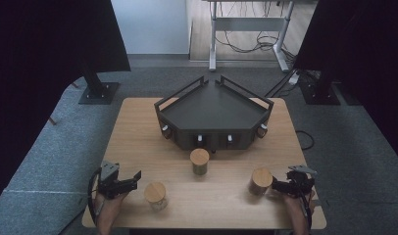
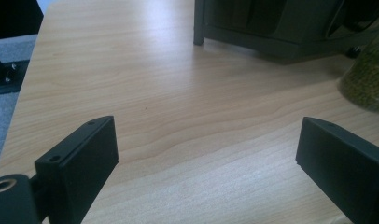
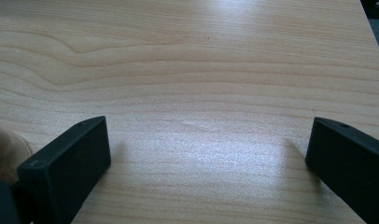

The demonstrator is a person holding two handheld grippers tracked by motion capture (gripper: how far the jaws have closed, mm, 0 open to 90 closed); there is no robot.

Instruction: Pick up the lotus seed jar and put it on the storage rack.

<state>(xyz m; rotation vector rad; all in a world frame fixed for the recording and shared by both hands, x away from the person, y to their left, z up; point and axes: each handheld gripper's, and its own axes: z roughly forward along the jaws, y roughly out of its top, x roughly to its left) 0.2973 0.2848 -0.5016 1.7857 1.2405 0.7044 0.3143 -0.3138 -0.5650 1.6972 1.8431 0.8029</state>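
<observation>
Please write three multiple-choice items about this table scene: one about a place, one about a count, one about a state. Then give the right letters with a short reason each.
1. Where does the dark angular tray with raised rails stand?
A. at the far middle of the light wooden table
B. at the near left corner
C. on the floor

2. How many glass jars with round wooden lids stand on the table?
A. one
B. three
C. five

3. How do the jaws of the left claw stand?
A. shut on a jar
B. shut with nothing between them
C. open over bare wood

Answers:
1 A: the high view shows the tray beyond the jars, centred.
2 B: left jar, middle jar, right jar.
3 C: in the left gripper view, wood grain lies between the two wide-apart black jaws.
</observation>
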